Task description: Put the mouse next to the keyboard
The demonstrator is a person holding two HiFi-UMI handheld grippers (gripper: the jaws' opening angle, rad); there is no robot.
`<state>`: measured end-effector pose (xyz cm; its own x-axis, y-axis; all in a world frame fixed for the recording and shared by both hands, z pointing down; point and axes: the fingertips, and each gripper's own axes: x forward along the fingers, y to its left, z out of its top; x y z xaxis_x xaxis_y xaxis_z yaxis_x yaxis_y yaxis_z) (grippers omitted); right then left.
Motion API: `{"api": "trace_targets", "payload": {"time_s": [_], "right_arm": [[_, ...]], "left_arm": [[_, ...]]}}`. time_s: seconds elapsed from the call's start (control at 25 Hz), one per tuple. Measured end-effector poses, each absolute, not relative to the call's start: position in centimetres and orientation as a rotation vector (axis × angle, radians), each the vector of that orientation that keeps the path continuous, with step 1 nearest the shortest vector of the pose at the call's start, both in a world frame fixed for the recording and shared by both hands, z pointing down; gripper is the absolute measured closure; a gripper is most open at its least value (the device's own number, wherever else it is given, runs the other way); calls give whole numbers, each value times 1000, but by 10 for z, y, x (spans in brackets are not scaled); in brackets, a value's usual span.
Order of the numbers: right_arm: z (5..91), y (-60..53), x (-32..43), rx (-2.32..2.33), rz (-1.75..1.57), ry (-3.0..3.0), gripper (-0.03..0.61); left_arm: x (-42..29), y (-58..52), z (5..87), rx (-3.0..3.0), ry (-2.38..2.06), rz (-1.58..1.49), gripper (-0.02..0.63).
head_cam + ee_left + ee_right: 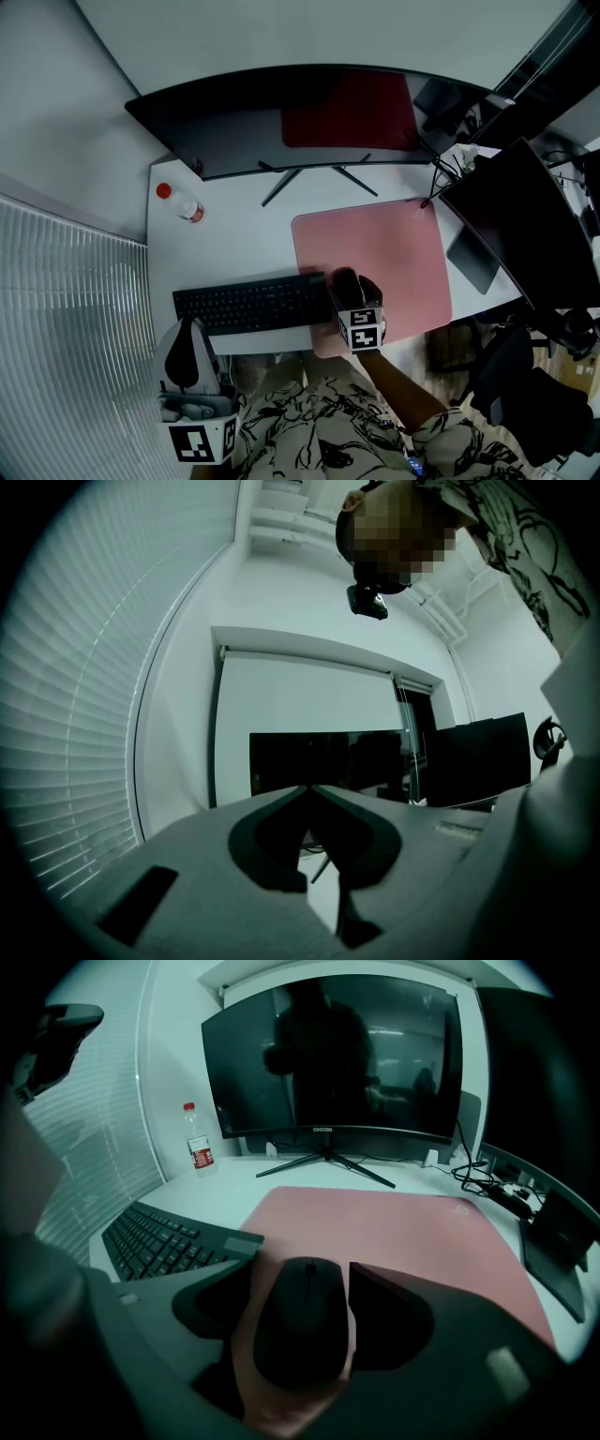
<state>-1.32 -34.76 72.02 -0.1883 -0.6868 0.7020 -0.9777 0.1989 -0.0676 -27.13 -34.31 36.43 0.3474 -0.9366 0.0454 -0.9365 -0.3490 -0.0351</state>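
Note:
The black mouse (345,281) (302,1330) lies on the near left corner of the pink mat (394,248) (394,1222). It is just right of the right end of the black keyboard (251,303) (155,1238). My right gripper (351,281) (305,1288) is over the mouse with one jaw on each side. A thin strip of mat shows between each jaw and the mouse, so the gripper is open. My left gripper (190,330) (307,789) hangs off the desk's front left corner, pointing up, shut on nothing.
A wide curved monitor (281,122) (333,1054) stands at the back of the white desk (234,234). A bottle with a red cap (183,204) (197,1138) is at back left. A dark second screen (516,225) and cables (450,159) crowd the right side.

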Motion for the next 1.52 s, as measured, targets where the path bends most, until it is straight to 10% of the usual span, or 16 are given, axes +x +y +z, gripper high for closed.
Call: {"api": "trace_targets", "payload": {"time_s": [0.32, 0.64, 1.52], "right_arm": [[700, -353, -7, 1553, 650, -1972, 294], [654, -358, 5, 1666, 559, -2047, 567], [490, -369, 11, 1772, 367, -2391, 572]], "left_arm": [[-275, -341, 360, -2566, 1786, -54, 612], [-283, -338, 346, -2527, 1785, -7, 612], [-293, -334, 324, -2475, 1758, 53, 612]]}}
